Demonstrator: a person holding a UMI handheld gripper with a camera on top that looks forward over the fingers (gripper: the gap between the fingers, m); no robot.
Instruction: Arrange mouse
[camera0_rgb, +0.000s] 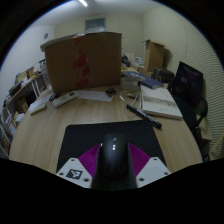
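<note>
**Mouse sits between your gripper's fingers on the dark mat**

The mouse (114, 158) is black and lies on a dark mouse mat (85, 137) at the near edge of the wooden table (60, 125). It points away from you, straight along the line of your gripper (113, 165). Your fingers are spread wide enough to take it, and the mouse fills the space between them: a magenta pad (90, 159) shows at its left flank and another at its right. Whether both pads actually press on the shell you cannot tell from here; the mouse looks to be resting on the mat.

Beyond the mat, a black pen-like object (142, 115) lies slanted on the bare wood. Further back to the right is an open book or stack of papers (160, 101), and beside that a dark office chair (187, 82). A large cardboard box (84, 60) stands upright at the far side of the table, with a white keyboard (82, 97) lying in front of it.
</note>
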